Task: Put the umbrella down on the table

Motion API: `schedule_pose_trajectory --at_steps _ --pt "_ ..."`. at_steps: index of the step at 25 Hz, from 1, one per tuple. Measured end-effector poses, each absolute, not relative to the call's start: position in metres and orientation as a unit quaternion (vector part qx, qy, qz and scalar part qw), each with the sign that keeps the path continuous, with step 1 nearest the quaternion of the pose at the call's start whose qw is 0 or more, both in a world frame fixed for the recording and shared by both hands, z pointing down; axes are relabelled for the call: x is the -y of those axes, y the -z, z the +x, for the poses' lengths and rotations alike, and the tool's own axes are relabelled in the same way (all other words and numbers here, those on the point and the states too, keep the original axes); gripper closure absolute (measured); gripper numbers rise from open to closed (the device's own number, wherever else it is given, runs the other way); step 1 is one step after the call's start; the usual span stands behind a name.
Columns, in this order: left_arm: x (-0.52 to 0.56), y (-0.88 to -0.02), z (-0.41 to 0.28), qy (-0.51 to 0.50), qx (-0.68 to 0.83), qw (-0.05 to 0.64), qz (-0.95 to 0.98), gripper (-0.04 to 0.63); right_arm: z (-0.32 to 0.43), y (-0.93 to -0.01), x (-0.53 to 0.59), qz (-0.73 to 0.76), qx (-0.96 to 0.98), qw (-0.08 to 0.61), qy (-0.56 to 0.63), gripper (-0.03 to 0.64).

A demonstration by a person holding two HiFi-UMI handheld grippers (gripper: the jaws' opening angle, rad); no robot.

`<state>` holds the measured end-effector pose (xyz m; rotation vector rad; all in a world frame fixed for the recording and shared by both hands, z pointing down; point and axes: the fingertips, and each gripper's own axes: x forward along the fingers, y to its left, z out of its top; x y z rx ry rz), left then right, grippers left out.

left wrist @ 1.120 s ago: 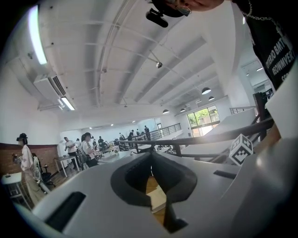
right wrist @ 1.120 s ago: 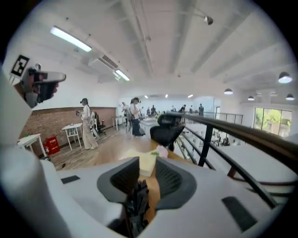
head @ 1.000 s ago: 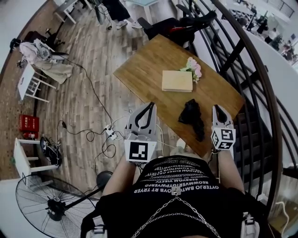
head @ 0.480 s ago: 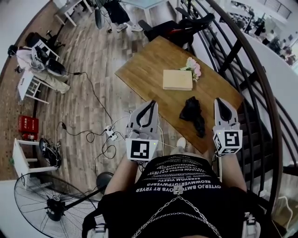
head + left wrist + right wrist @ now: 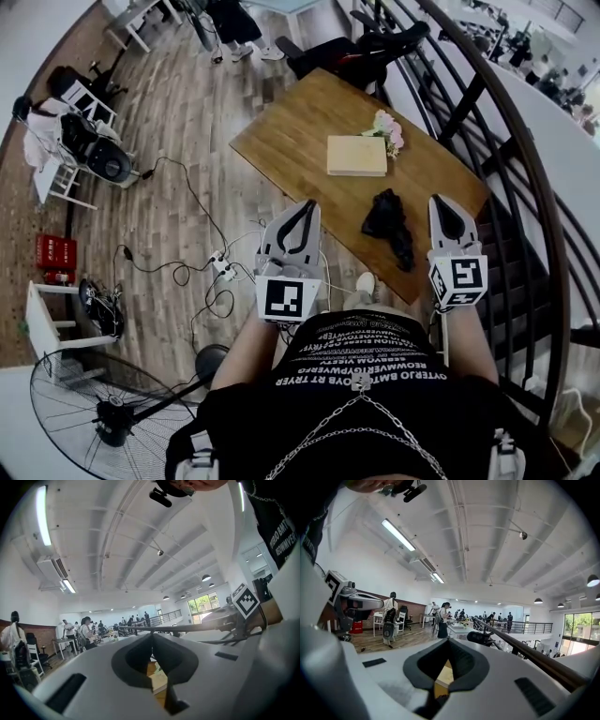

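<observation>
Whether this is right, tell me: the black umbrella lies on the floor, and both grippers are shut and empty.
No: the head view shows the black umbrella lying on the table instead. The left gripper and right gripper are shut and empty.

Wears a black T-shirt [image 5: 281, 427] with white lettering and a silver chain [image 5: 323, 431]. Pale grey left gripper [image 5: 310, 204] and right gripper [image 5: 442, 199], each with black-and-white marker cube [image 5: 288, 300].
</observation>
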<state>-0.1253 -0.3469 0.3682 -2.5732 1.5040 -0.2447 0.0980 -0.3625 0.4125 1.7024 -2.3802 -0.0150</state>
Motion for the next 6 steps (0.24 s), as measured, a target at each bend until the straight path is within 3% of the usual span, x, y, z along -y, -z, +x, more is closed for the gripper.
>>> schedule_pose_trajectory --at_steps 6 --pt "0.3524 -0.3666 -0.123 0.081 -0.501 0.08 -0.858 0.566 0.0922 -0.4094 0.3684 0.572 0.813 0.107 0.008 0.601"
